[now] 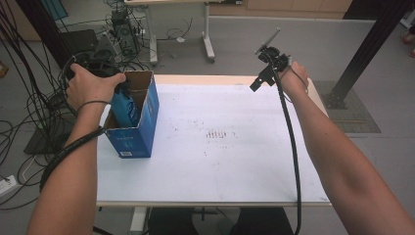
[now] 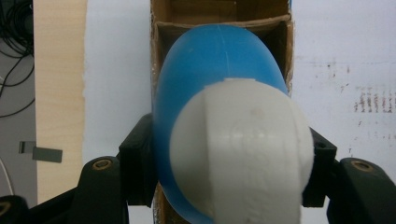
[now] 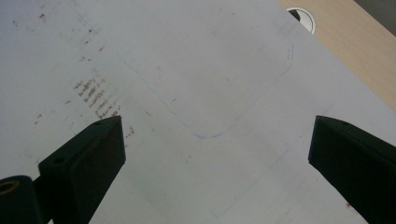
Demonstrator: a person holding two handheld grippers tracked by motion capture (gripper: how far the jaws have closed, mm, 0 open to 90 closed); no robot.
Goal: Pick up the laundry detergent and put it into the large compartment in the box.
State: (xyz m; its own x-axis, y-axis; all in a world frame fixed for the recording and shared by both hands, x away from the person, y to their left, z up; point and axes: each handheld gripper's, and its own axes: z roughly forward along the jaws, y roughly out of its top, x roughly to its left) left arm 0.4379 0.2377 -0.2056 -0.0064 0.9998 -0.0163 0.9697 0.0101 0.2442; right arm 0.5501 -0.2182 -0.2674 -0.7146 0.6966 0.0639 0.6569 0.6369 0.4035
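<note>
Blue bottle (image 2: 215, 60), white cap (image 2: 243, 154), clenched in left gripper (image 2: 229, 163) fingers, inside cardboard box (image 1: 147, 110); right gripper (image 3: 217, 154) fingers released

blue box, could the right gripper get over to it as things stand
Probably yes. The right gripper hangs open above the far right of the table, and bare white surface lies between it and the blue box; the left gripper, shut on the blue bottle, crowds its opening.
</note>
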